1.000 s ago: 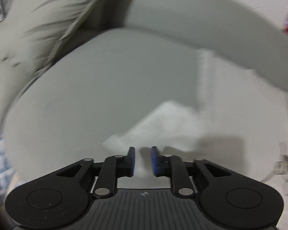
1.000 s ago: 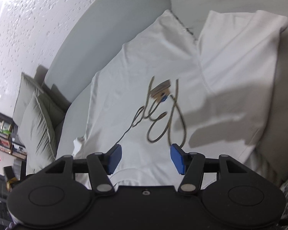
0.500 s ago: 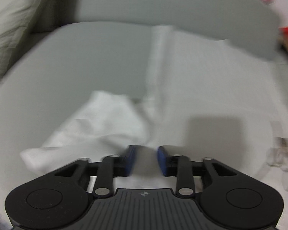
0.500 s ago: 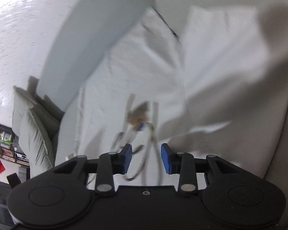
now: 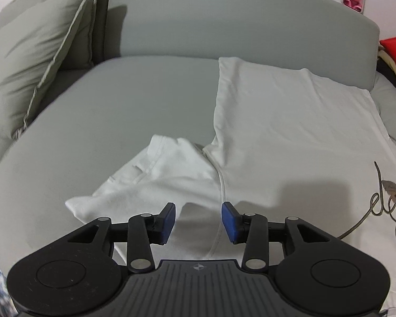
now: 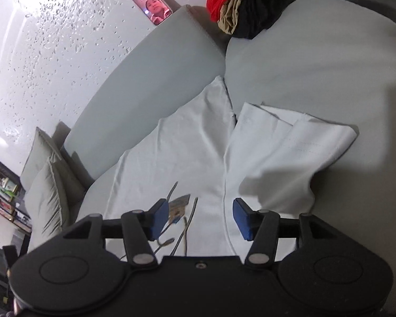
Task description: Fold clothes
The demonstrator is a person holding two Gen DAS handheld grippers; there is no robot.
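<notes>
Two grippers work over a white T-shirt laid flat on a grey sofa.

In the left wrist view, the left gripper [image 5: 198, 218] tilts steeply down over the near edge of the T-shirt [image 5: 290, 132]. Its jaws are opening, with the blue pads apart and only flat cloth and the shoulder seam showing in the gap; nothing is clamped. The left sleeve [image 5: 155, 174] lies crumpled out to the left on the sofa seat [image 5: 118, 105], and the shirt's body stretches away to the far right towards the backrest. A printed script design [image 5: 382, 206] sits at the near right. Grey cushions [image 5: 34, 60] lean at the far left. Compared with a second ago, the jaws were almost together and the sleeve lay further right in a blurred view; the picture is now sharp and the sleeve sits left of centre.

In the right wrist view, the right gripper [image 6: 201, 218] points less steeply down over the shirt's chest. Its jaws are opening and hold nothing. The right sleeve [image 6: 290, 148] lies folded inward on the right. A phone [image 6: 153, 4] leans on the far wall above the backrest, and a heap of red and dark clothes [image 6: 250, 2] sits far right. Half a second ago these jaws stood much narrower.
</notes>
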